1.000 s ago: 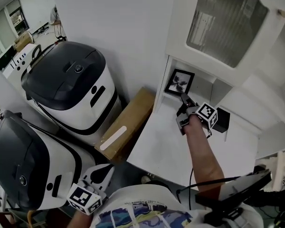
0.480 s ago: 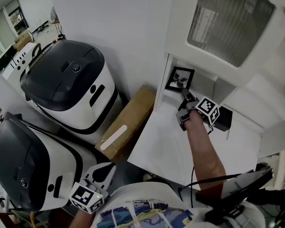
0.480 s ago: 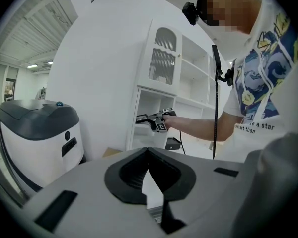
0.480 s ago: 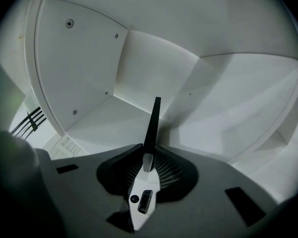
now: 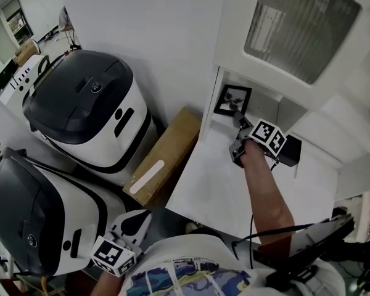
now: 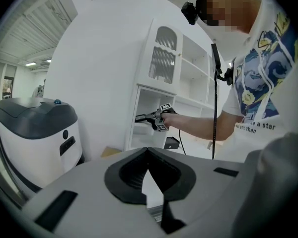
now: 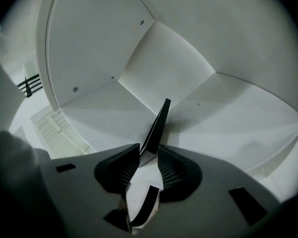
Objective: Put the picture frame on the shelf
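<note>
right gripper (image 5: 238, 121) reaches into the shelf (image 5: 213, 184) corner, side wall (image 5: 211, 106) close beside it, bare room behind. its jaws, just opening, stand spread round the frame (image 5: 232, 99), upright at the back. left gripper (image 6: 148, 152) jaws meet.

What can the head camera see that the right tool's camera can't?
Only the head view shows the picture frame's front, a big black-topped machine, a second machine, the cardboard box and the left tool. Only the right gripper view shows the right tool's jaws up close: they have just been opening, with the frame's thin edge between them. Both show the frame, the right tool and the white shelf.
</note>
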### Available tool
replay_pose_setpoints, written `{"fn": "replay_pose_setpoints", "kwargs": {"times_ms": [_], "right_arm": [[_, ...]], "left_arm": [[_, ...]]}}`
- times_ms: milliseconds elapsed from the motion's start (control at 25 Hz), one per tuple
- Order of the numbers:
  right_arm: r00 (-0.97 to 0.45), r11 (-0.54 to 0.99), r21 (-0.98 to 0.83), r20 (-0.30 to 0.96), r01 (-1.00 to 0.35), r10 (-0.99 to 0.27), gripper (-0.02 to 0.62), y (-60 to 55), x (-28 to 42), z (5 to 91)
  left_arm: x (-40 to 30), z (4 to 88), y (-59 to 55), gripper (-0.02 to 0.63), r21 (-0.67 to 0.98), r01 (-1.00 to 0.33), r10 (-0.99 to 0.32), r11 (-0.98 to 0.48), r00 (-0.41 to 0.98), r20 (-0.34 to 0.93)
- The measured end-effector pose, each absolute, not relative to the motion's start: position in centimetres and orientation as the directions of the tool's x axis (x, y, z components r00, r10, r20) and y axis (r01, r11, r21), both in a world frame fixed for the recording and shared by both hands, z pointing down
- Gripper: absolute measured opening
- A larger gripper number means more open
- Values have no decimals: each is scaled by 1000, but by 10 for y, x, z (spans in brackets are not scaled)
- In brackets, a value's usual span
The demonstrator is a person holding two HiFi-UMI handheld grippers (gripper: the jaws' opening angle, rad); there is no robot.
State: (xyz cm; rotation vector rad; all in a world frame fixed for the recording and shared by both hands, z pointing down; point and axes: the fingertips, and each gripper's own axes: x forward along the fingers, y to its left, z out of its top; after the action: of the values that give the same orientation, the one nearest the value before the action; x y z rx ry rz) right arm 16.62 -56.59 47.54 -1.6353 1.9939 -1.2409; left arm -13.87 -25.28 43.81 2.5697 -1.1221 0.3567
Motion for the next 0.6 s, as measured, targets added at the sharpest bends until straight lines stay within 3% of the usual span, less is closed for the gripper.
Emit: {"fn": "replay_pose_setpoints", "kwargs": {"times_ms": [400, 600], "right_arm": [[-223, 68, -340, 443, -938, -869, 191, -565, 166, 481], [-146, 108, -104, 489, -989, -860, 204, -566, 164, 483]], "left_arm": [[-144, 441, -247, 12, 189, -736, -653, -650, 669, 356], [-148, 441, -244, 12, 194, -742, -658, -642, 662, 357]]}}
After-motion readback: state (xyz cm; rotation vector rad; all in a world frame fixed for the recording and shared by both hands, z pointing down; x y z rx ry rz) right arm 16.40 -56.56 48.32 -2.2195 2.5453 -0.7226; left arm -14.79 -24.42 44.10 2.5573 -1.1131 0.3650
